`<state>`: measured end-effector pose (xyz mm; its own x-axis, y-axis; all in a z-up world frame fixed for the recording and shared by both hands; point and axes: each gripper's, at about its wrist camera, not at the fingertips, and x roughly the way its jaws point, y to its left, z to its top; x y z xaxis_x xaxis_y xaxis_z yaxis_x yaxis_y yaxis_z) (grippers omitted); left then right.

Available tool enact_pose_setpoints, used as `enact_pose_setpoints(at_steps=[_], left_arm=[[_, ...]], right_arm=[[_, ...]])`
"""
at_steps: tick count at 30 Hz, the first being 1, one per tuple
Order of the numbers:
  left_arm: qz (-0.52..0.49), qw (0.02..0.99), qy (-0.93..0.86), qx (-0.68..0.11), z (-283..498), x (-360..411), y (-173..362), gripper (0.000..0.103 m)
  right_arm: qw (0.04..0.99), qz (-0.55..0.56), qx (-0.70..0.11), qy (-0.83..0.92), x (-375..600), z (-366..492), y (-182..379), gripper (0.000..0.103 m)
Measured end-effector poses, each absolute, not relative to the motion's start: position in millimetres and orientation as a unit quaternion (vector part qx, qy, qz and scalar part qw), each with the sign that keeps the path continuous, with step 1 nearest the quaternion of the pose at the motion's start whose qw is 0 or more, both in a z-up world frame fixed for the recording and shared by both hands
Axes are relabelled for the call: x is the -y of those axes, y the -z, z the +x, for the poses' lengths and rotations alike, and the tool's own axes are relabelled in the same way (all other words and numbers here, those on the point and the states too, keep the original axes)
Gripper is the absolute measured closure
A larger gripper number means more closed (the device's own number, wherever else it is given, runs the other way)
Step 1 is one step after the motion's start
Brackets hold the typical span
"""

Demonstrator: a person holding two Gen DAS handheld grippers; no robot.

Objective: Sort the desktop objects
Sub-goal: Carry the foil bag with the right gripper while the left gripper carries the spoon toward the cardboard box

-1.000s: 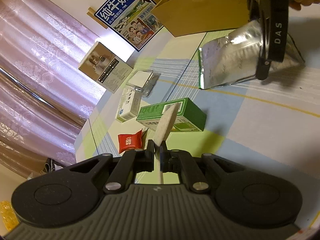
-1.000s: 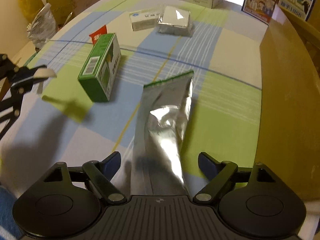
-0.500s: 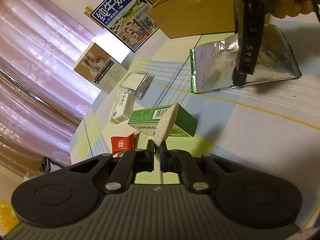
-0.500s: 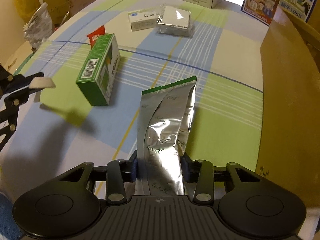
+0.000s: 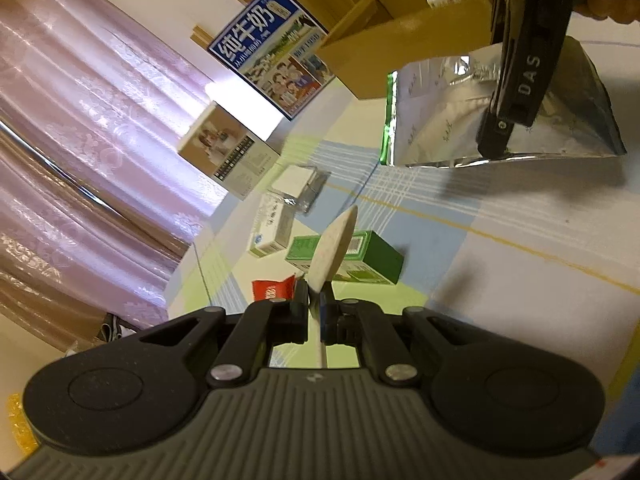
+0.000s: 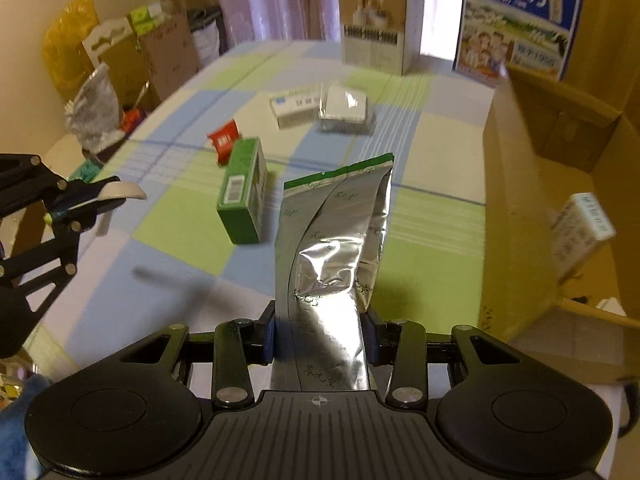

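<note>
Right gripper (image 6: 320,338) clamped on silver foil pouch (image 6: 334,240), lifted clear of checked tablecloth (image 6: 432,132), likely bound for cardboard box (image 6: 520,208). Left gripper (image 5: 317,312) pinching pale oval pad (image 5: 334,246).

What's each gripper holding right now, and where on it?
Left gripper: shut on the white spoon, clamped at its handle just below the bowl. Right gripper: shut on the silver foil pouch, pinched across its lower end, green-edged end away.
</note>
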<state>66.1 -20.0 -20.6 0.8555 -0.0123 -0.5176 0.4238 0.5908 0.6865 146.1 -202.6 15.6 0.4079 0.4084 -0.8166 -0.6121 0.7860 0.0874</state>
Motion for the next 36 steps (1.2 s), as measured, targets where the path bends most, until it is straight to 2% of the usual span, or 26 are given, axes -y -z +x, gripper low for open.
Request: enact_pose_setpoints(at_steps=[20,36], left_arm=[[0.438,0.866,0.158,-0.183,20.9,91.8,-31.0,0.100],[0.484,0.837,0.222,-0.125,12.0,166.7,-42.7,0.100]], right_arm=[[0.882,-0.060,-0.394,-0.251,304.4,109.0,-91.9,0.066],[0.898,-0.036,-0.383,-0.215,370.5,111.0,-106.9,0.066]])
